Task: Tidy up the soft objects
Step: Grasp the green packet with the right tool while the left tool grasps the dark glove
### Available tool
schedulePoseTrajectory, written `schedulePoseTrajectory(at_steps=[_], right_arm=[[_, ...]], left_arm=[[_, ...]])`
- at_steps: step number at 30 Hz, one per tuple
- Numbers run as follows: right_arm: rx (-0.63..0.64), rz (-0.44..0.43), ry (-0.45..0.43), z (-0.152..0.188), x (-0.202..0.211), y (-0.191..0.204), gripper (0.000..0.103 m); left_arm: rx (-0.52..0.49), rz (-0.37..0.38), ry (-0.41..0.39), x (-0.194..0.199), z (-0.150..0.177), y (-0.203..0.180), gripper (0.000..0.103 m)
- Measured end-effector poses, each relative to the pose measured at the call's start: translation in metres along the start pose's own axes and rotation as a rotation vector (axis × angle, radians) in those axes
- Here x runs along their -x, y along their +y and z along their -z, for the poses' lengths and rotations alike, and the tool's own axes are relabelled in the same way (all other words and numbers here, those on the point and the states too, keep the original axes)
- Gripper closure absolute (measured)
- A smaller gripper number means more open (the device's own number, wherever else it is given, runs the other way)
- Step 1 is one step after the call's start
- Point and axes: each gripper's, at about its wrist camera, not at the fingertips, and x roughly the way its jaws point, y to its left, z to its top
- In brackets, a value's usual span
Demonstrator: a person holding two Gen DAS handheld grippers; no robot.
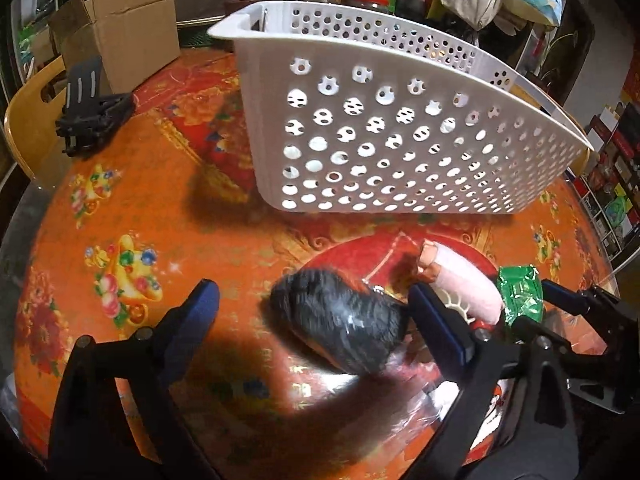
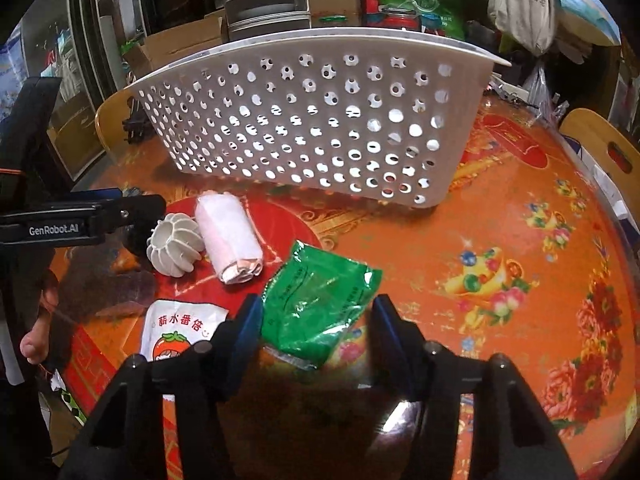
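Observation:
A black furry soft thing (image 1: 340, 320) lies on the table between the fingers of my left gripper (image 1: 320, 312), which is open; its right end is close to the right finger (image 1: 436, 320). A rolled pink towel (image 1: 464, 276) (image 2: 232, 236) lies just beyond. A crinkled green packet (image 2: 320, 304) (image 1: 520, 292) rests on the table between the fingers of my right gripper (image 2: 318, 320), with the pads close to its two edges and no clear squeeze. The white perforated basket (image 1: 400, 120) (image 2: 304, 120) stands behind all of them.
A white ribbed plastic piece (image 2: 174, 246) and a white packet with a tomato cartoon (image 2: 180, 330) lie left of the towel. A black folded stand (image 1: 92, 116) and a cardboard box (image 1: 128, 28) are at the far left. Wooden chairs (image 2: 600, 148) ring the flowered orange table (image 2: 520, 240).

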Motion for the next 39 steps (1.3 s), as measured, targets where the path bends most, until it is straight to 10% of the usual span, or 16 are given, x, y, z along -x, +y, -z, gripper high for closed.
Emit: schedulePoseTrajectory(at_steps=[10,24,39], right_arm=[[0.006,-0.021,-0.001,0.0,0.0,0.0,0.051],[0.001,-0.053,-0.044,0.003,0.012,-0.011,0.085],[0.008,-0.092,-0.122,0.003,0.042,-0.012,0.097]], left_arm=[[0.009,0.029,-0.018,0.002,0.006,-0.007,0.043],[-0.003,0.011,-0.092,0.026,0.009,-0.003,0.045],[-0.028,0.018,-0.129,0.039,0.012,-0.006,0.045]])
